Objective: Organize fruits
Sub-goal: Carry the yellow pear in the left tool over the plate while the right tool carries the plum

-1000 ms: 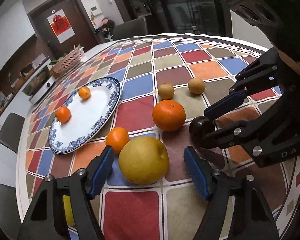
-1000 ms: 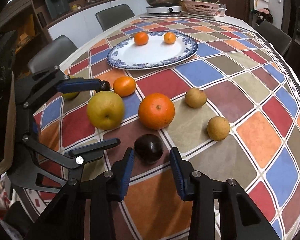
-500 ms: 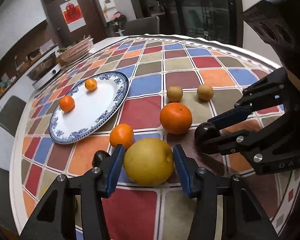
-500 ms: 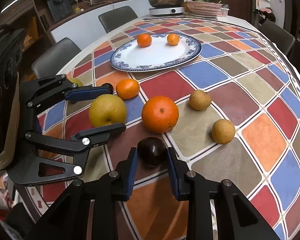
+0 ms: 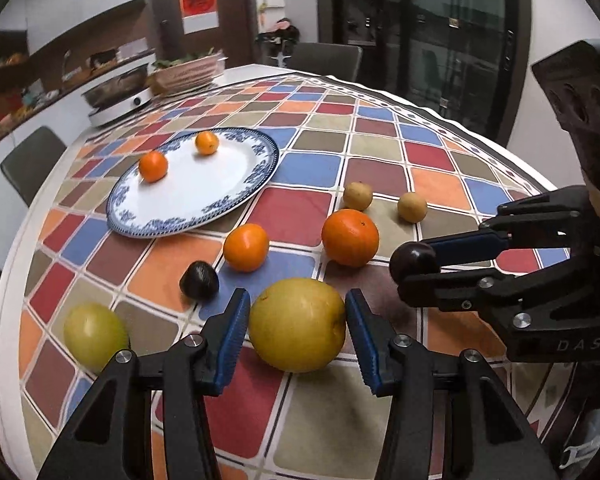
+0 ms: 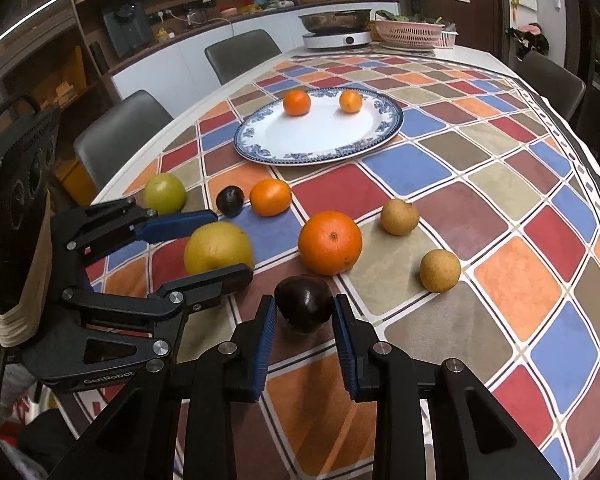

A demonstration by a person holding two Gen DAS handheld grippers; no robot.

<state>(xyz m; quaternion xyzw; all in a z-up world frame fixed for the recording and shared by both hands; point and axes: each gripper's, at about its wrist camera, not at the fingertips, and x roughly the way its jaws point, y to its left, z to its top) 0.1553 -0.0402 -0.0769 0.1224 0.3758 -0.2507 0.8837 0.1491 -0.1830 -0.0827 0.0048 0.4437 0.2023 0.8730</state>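
Left tool (image 5: pixel 296 320) clenched on pear (image 5: pixel 297 324), heavy, smooth: grip its middle | right tool (image 6: pixel 303 316) grasping plum (image 6: pixel 303 303) beside pear, soft: squeeze gently

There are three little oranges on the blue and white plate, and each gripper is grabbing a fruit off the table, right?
Not quite: the plate holds two little oranges, not three, as the right wrist view shows. The rest fits: the left gripper is around the big yellow fruit, and the right gripper is shut on the dark fruit.
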